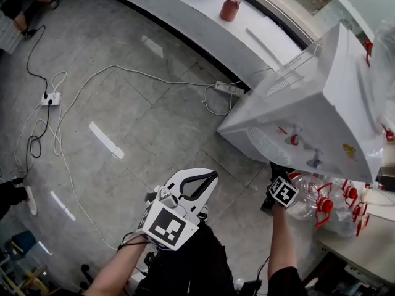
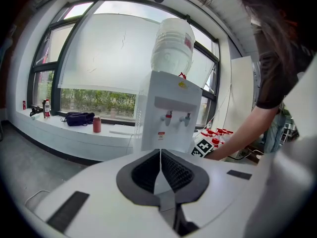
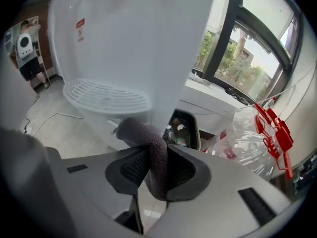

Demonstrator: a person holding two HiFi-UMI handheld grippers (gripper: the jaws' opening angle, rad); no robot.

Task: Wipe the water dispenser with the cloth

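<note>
The white water dispenser stands at the right, with a big bottle on top and two taps on its front. My right gripper is shut on a dark grey cloth, and the cloth's free end lies against the dispenser's lower front corner, beside the drip tray. In the head view only that gripper's marker cube shows; its jaws are hidden under the dispenser. My left gripper hangs in the air left of the dispenser, shut and holding nothing.
Several clear bottles with red caps lie right of the dispenser. A black bin stands behind it. A power strip and white cables lie on the grey tiled floor. A low white sill carries a red cup.
</note>
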